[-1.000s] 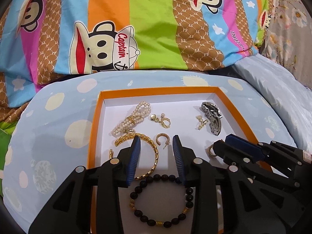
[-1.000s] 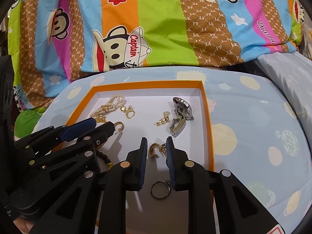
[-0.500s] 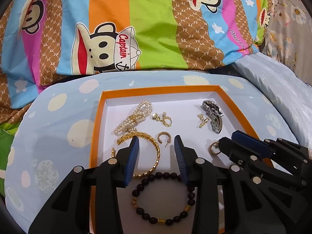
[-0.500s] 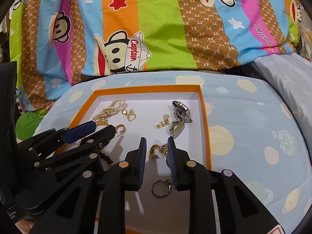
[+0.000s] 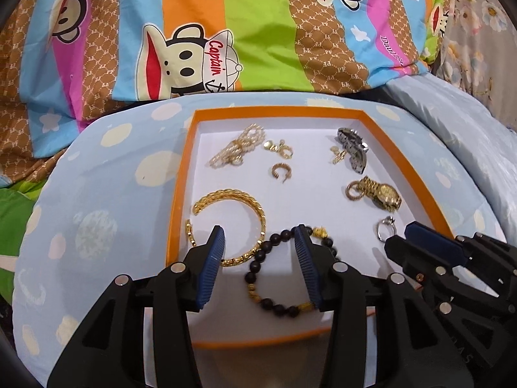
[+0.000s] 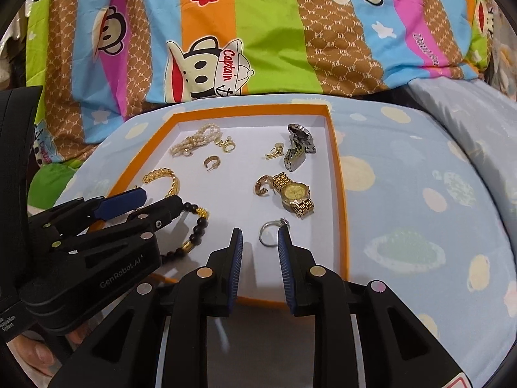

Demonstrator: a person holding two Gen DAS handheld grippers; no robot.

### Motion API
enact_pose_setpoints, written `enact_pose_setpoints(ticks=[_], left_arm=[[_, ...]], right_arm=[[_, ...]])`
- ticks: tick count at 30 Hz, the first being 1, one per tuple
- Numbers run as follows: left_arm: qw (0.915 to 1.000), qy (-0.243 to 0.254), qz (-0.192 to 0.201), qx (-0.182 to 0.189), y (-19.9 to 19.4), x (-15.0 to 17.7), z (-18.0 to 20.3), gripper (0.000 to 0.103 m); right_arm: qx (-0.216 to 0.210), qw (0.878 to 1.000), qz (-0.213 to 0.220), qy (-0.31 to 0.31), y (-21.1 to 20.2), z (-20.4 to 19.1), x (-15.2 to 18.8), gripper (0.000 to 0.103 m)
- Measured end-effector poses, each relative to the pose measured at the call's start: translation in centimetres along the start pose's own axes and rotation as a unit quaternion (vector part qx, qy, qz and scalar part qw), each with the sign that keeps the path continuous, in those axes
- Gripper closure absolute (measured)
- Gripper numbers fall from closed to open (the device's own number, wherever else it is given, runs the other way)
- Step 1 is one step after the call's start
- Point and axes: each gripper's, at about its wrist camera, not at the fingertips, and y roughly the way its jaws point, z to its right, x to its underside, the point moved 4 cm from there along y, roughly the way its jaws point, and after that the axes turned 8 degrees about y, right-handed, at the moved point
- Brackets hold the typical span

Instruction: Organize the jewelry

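Observation:
An orange-rimmed white tray [image 5: 181, 194] [image 6: 339, 174] holds loose jewelry. In the left wrist view I see a gold bangle [image 5: 248, 203], a black bead bracelet [image 5: 258, 265], a pearl bracelet [image 5: 239, 148], gold earrings [image 5: 280, 172], a gold watch [image 5: 384, 194], a silver watch [image 5: 353, 155] and a silver ring [image 5: 383, 226]. My left gripper [image 5: 258, 239] is open and empty over the bangle and bead bracelet. My right gripper [image 6: 258, 239] is open and empty, just short of the silver ring [image 6: 269, 232], with the gold watch [image 6: 292, 194] beyond it.
The tray rests on a pale blue spotted cushion [image 5: 97, 194]. A striped cartoon-monkey bedsheet [image 5: 226, 32] rises behind it. A light blue pillow [image 6: 468, 113] lies at the right. Each gripper shows in the other's view, close beside it.
Both grippers have pulled back toward the tray's near edge and now sit higher. The gold watch and silver ring, partly hidden before, now show in full. The jaws stay open.

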Motion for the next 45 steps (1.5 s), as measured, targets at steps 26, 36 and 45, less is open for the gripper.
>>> enact_pose_setpoints(ticks=[26, 36, 45], left_arm=[[0.9989, -0.02, 0.037, -0.023, -8.7, 6.4, 1.6, 0.056], [0.994, 0.004, 0.065, -0.088, -10.5, 6.3, 1.4, 0.042], [0.9925, -0.007, 0.068, -0.102, -11.9, 7.4, 1.7, 0.042]], right_arm=[[0.013, 0.996, 0.083, 0.003, -8.5, -1.5, 5.1, 0.047], [0.044, 0.994, 0.102, -0.002, -9.7, -1.7, 5.5, 0.039], [0.067, 0.991, 0.117, -0.003, -10.9, -2.0, 6.9, 0.039]])
